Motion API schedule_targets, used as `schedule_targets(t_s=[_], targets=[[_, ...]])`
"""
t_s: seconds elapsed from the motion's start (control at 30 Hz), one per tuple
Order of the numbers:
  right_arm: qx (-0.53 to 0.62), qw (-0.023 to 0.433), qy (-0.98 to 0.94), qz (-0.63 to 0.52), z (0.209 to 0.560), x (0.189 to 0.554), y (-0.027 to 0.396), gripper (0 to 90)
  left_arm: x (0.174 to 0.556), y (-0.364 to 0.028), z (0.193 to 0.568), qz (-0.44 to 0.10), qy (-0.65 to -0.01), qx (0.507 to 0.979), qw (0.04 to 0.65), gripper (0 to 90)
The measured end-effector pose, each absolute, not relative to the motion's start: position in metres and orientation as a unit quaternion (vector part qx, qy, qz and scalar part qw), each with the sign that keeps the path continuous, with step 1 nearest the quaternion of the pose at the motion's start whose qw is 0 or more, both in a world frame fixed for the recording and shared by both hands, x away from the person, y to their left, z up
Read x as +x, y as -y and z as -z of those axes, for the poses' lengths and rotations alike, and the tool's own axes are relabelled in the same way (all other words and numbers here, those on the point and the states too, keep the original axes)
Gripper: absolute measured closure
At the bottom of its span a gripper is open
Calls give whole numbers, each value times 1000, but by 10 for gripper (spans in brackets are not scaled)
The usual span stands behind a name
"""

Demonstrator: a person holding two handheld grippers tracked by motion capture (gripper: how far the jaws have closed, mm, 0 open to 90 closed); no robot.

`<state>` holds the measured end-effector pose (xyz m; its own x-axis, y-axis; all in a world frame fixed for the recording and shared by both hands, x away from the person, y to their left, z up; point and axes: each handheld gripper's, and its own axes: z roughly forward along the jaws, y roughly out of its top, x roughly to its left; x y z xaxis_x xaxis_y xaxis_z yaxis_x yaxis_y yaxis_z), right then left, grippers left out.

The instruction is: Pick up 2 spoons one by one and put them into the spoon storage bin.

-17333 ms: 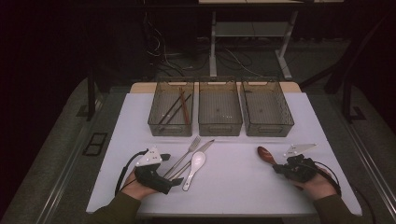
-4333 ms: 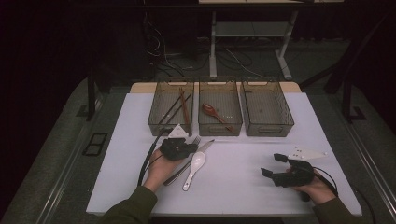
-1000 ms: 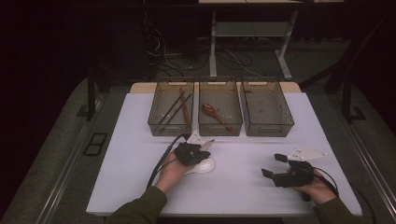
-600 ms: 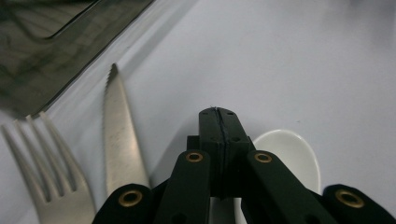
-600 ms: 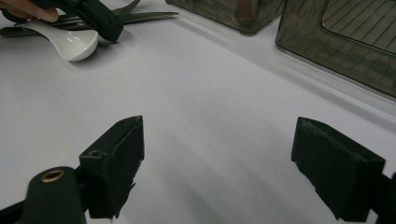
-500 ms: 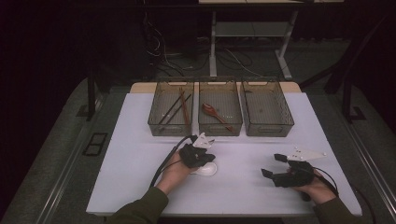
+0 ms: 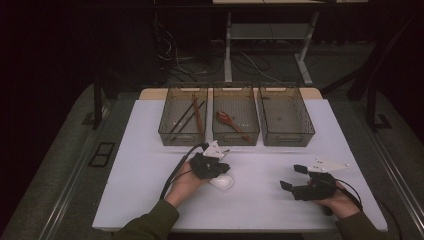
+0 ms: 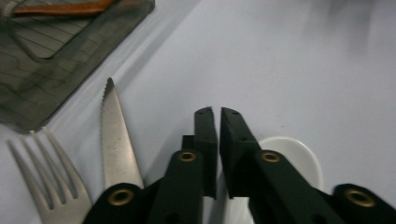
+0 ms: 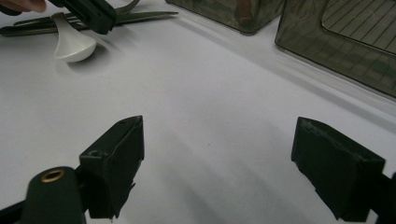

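A: How did the left hand [image 7: 186,182] lie at that moment?

B: The forearm came from the bottom edge and pointed up and to the right. The left gripper [image 8: 215,112] was low over the white table [image 7: 150,130], with its cable looping back along the wrist. Its tips stood above the white spoon [image 8: 299,156], which lay on the table in front of the trays, near the middle.

A: Was the spoon held?

B: I could not tell. In the left gripper view the two jaws stood almost together, with only a thin slit between them, and the spoon's bowl showed behind and beside the right jaw. The jaws had just been opening a little. Whether the handle was pinched lower down was hidden by the jaws themselves.

A: What lay beside it?

B: In that view a fork [image 8: 51,186] and a knife [image 8: 114,144] lay to the left of the jaws, side by side, both on the table. Behind them was the corner of a smoked tray [image 8: 42,88].

A: And the right side?

B: The right hand [image 7: 340,200] rested near the table's right front, well apart from the spoon. The right gripper [image 9: 217,168] pointed toward the trays, its jaws wide apart with only bare table between them.

A: What had changed from one second before?

B: Very little. The left hand had shifted slightly to the right, and the spoon's bowl showed at a slightly different place beside the gripper. The right hand had kept its place. The middle tray [image 7: 236,117] held the brown spoon [image 7: 229,121] as before.
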<state>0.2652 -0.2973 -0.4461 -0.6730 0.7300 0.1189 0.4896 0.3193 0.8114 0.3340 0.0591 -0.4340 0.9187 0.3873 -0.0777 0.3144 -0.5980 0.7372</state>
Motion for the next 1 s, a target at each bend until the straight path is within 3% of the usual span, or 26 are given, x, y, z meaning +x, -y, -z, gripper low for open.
schedule_targets(t_s=[0.23, 0.43, 0.53, 0.8, 1.0], targets=[[380, 137, -801, -442, 446, 265, 298, 167, 324, -70, 438, -9, -186, 898, 398, 497], [380, 137, -802, -441, 446, 265, 297, 167, 323, -64, 445, -11, -174, 909, 378, 451], [379, 137, -802, -441, 446, 265, 298, 167, 320, -62, 445, -3, -163, 913, 374, 479], [378, 138, -803, -440, 446, 265, 298, 167, 318, -66, 442, 9, -140, 919, 368, 713], [379, 138, -803, -440, 446, 265, 298, 166, 319, -70, 439, 18, -137, 915, 379, 808]])
